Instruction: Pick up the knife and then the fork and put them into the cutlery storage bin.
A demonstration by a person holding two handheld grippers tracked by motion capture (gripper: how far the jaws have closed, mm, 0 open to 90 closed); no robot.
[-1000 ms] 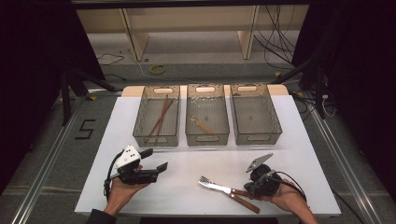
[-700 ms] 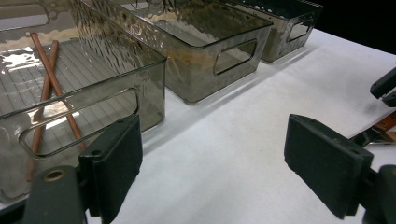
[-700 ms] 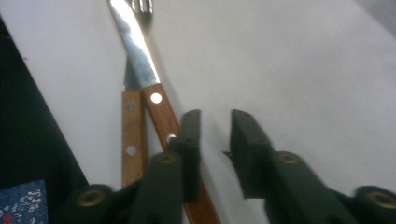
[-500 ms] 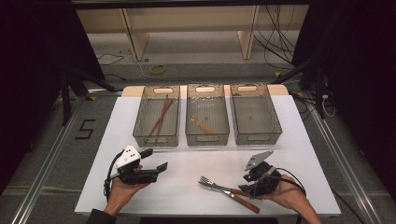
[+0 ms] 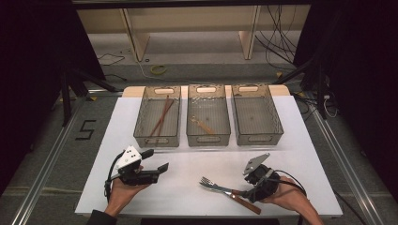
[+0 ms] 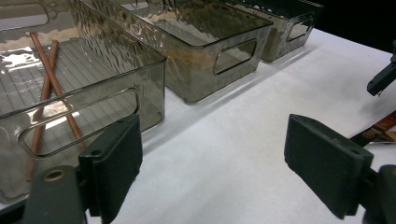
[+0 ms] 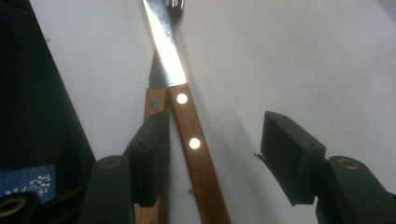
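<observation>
Nearest the person, the right claw (image 5: 248,187) sits low over the white-covered worktop (image 5: 300,140) close to its near edge, jaws apart. In the right gripper view, the wooden-handled steel fork (image 7: 187,116) with two bright rivets lies between the jaws, its handle beside the left jaw; whether the two touch cannot be told. A second wooden-handled utensil (image 7: 154,100) lies under the fork, crossing it where the handles meet the metal. In the high view the fork (image 5: 213,185) points its tines toward the worktop centre.

The left claw (image 5: 156,161) rests in the person's left hand (image 5: 123,192) near the front left corner, jaws apart with nothing between them. A white plate tops this gripper.

Between the two claws the white surface is bare, as is the strip ahead of them up to the bins.

Farther off, three smoked transparent plastic bins stand in a row, close together. The left bin (image 5: 158,123) holds two reddish-brown chopsticks (image 5: 161,116) lying crossed. The middle bin (image 5: 208,121) holds a small light-brown item (image 5: 202,125), too small to identify. The right bin (image 5: 256,120) has a bare floor.

On the floor left of the worktop, a black mark reading "5" (image 5: 86,130) is legible. Beyond the far edge, a yellow ring (image 5: 158,70) and black cables (image 5: 277,42) lie on the floor.
</observation>
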